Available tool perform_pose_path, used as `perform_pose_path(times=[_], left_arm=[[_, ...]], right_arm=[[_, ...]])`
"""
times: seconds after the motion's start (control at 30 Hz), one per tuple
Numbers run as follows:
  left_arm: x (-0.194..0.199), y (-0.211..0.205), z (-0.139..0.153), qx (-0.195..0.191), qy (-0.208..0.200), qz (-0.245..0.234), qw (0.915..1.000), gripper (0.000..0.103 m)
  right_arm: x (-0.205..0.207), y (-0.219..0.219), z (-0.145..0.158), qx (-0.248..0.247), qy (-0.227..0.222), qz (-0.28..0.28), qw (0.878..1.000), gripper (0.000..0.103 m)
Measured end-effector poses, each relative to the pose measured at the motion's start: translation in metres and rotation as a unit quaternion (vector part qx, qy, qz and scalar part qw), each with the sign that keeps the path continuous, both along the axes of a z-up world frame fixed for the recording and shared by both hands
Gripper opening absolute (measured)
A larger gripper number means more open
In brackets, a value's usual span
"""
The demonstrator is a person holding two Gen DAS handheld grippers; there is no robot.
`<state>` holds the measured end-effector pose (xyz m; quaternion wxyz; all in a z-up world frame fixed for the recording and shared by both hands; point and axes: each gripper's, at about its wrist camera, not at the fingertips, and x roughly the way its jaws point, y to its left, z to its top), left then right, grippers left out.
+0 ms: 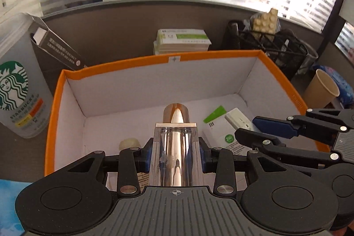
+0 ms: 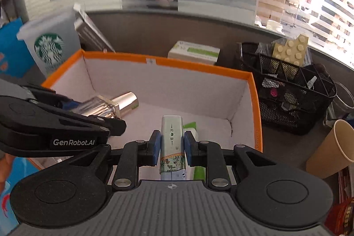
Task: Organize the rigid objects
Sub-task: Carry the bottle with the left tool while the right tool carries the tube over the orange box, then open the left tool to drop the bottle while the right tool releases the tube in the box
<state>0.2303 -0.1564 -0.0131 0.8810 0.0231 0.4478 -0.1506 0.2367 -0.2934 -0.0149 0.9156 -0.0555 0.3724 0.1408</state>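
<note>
An orange-rimmed white box (image 1: pixel 110 64) (image 2: pixel 256 103) stands in front of me. My left gripper (image 1: pixel 176 154) is shut on a clear-and-chrome bottle (image 1: pixel 176 147) with a copper cap, held over the box's left half; the bottle also shows in the right wrist view (image 2: pixel 115 105). My right gripper (image 2: pixel 170 145) is shut on a slim pale-green tin (image 2: pixel 172 143) with a painted band, held over the box's right half; the tin also shows in the left wrist view (image 1: pixel 237 119). On the box floor lie a white-and-green carton (image 1: pixel 219 129) and a small cream object (image 1: pixel 129 144).
A Starbucks cup (image 1: pixel 20 81) and a dark leaning box (image 1: pixel 59 48) stand left of the box. Stacked green-white cartons (image 1: pixel 182 39) sit behind it. A black mesh organizer (image 2: pixel 287 90) with a beige studded plate and a paper cup (image 2: pixel 329 152) stand to the right.
</note>
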Motion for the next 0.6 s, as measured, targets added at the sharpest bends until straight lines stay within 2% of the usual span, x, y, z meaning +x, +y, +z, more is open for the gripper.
perform_pose_path(times=[0.1,0.23,0.37,0.6], left_arm=[[0.004,-0.002,-0.006,0.006,0.012,0.001,0.9999,0.035],[0.007,-0.005,-0.011,0.033,0.012,0.003,0.9994,0.035],[0.011,-0.007,-0.015,0.040,0.027,0.005,0.9988,0.035],[0.015,-0.018,-0.018,0.069,0.039,0.008,0.9968,0.035]], right_arm=[[0.004,0.002,-0.006,-0.021,0.010,0.002,1.000,0.021],[0.009,0.003,-0.012,-0.036,0.027,0.008,0.999,0.021],[0.013,0.007,-0.018,-0.046,0.043,0.010,0.998,0.021],[0.014,0.014,-0.021,-0.073,0.048,0.010,0.996,0.021]])
